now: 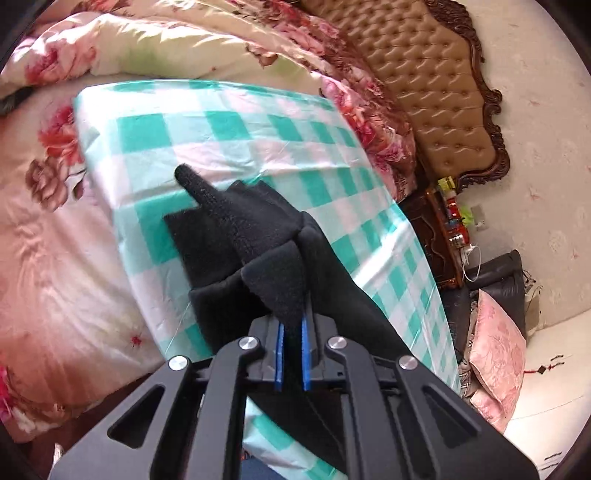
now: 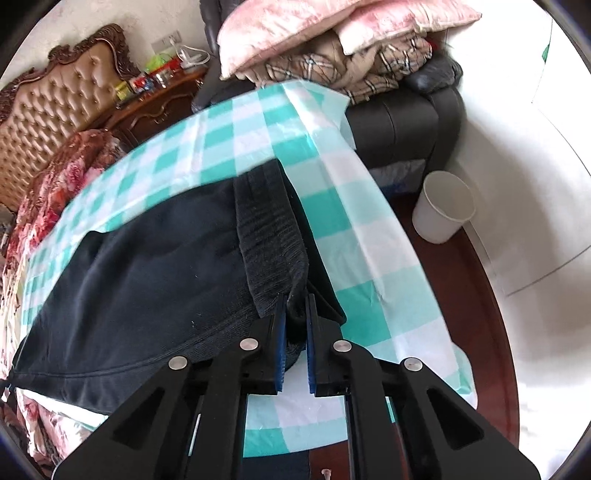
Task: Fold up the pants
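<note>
Floral quilt [image 1: 55,258]: pink and red flowers, covers the bed at the far left of the left wrist view and bunches up behind the checked cloth.
Checked cloth [image 1: 229,133]: teal and white squares, spread flat over the bed; the pants lie on it in both views.
Pants [image 1: 236,236]: black, fleecy on the side seen from the left wrist, bunched into folds with one pointed corner sticking up toward the far end of the cloth.
Left gripper [image 1: 291,343]: jaws closed on a fold of the pants; black fabric fills the gap between the blue pads [image 1: 279,354] and drapes away from them to the right.
Headboard [image 1: 436,92]: tan, button-tufted, with a dark carved wooden frame, at the upper right of the left wrist view.
Nightstand [image 1: 439,236]: dark carved wood beside the headboard, with small coloured items on top, too small to identify.
Pants, right wrist view [image 2: 147,258]: a broad, smooth, dark panel spreads left across the cloth; a ribbed band runs from the middle of the cloth down to the gripper.
Right gripper [image 2: 295,328]: jaws closed on the ribbed band's edge, which is pinched between the blue pads [image 2: 279,354].
Armchair [image 2: 406,125]: black, just beyond the cloth's far corner, piled with a pink pillow [image 2: 332,26] and plaid bedding.
White bin [image 2: 443,206]: stands on the dark floor right of the bed, near the armchair.
</note>
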Demonstrator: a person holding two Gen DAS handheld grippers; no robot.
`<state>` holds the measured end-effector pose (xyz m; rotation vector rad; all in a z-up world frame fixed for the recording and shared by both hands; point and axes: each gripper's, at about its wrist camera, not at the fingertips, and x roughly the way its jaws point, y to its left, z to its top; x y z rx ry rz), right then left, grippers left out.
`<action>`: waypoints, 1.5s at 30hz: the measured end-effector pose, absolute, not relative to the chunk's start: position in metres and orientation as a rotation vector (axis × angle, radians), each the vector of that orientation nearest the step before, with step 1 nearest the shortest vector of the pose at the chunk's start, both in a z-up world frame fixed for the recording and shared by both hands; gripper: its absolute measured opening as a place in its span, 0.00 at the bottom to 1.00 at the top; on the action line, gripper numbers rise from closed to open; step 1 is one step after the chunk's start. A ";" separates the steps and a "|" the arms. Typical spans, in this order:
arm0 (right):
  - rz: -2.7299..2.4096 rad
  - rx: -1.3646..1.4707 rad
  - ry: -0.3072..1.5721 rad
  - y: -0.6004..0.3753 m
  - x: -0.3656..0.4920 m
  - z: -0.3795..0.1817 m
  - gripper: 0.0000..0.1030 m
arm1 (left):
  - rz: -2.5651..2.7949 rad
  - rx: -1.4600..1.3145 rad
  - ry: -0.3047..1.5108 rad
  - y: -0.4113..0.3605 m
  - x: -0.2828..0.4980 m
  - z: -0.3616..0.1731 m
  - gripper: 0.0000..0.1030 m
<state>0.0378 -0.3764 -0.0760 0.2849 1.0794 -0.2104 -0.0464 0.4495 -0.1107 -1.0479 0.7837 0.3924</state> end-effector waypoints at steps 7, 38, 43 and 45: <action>-0.261 0.212 1.159 -0.376 0.047 -0.127 0.07 | 0.420 -1.055 0.903 0.458 -0.056 -0.177 0.17; -0.340 -0.164 0.928 -0.334 0.011 -0.047 0.77 | 0.506 -0.235 0.718 0.371 -0.026 -0.106 0.75; -0.116 -0.255 0.824 -0.272 0.028 -0.059 0.81 | 0.143 -0.183 0.806 0.279 -0.004 -0.126 0.65; -0.079 -0.268 0.862 -0.256 0.038 -0.082 0.81 | -0.040 -0.254 0.857 0.253 0.001 -0.143 0.44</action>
